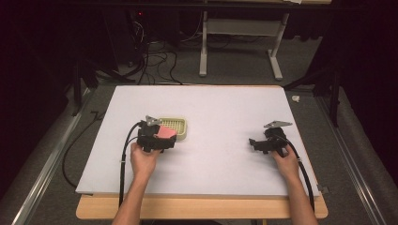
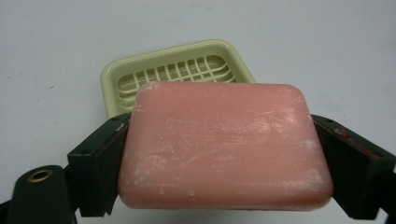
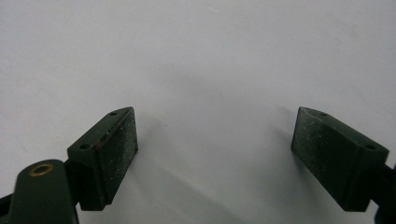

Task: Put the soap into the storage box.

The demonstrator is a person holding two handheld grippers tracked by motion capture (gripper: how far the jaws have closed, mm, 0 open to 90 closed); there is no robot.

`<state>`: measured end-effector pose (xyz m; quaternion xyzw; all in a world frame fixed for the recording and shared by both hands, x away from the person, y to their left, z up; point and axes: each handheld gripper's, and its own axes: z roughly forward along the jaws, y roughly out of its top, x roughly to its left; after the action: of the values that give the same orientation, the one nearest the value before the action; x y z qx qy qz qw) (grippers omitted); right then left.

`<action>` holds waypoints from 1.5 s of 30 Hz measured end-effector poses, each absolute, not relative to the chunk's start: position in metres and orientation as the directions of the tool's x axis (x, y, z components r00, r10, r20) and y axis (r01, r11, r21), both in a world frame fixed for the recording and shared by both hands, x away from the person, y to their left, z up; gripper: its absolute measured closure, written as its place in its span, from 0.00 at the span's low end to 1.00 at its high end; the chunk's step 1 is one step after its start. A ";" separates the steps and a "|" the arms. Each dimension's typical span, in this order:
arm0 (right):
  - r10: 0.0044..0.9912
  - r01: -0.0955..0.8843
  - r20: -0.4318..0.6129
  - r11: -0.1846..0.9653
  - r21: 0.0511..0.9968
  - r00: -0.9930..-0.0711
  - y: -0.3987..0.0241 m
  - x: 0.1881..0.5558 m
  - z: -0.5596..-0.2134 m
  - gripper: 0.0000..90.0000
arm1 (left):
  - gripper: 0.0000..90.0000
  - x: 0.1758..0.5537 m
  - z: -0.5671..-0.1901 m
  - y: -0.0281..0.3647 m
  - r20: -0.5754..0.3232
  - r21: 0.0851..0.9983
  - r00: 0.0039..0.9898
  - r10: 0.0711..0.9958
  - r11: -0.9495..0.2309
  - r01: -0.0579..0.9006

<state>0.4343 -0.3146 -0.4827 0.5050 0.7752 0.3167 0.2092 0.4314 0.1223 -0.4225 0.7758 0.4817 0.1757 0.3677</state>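
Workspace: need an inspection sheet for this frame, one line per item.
Surface: white board on a wooden table, bare apart from the job's things.
Job's things: pink soap clamped by its sides; empty green dish just beyond it.
Clutter: nothing seen on the board.
Grippers: left gripper shut on soap beside the dish; right gripper open, jaws wide over bare board.
Cables: one black cable trails from each gripper toward the person.
Surroundings: dark room, floor wires, grey frame legs behind.

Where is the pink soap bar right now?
Clamped in the left gripper, the soap bar sits left of centre in the high view, just short of the soap dish.
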 end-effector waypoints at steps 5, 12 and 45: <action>0.915 0.650 -0.005 0.290 0.702 -0.403 -0.315 0.434 -0.483 0.17 | 0.16 0.439 -0.428 0.122 -0.079 0.726 0.456 0.887 -0.262 0.636; 0.915 0.650 -0.005 0.290 0.702 -0.402 -0.315 0.434 -0.483 0.17 | 0.16 0.448 -0.423 0.115 -0.067 0.727 0.453 0.889 -0.268 0.633; 0.915 0.650 -0.006 0.291 0.702 -0.403 -0.315 0.434 -0.483 0.17 | 0.16 0.476 -0.438 0.106 -0.071 0.691 0.398 0.915 -0.243 0.681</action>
<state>0.4343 -0.3146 -0.4827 0.5045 0.7755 0.3164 0.2099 0.4756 0.1059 -0.4378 0.7682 0.5193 0.1767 0.3301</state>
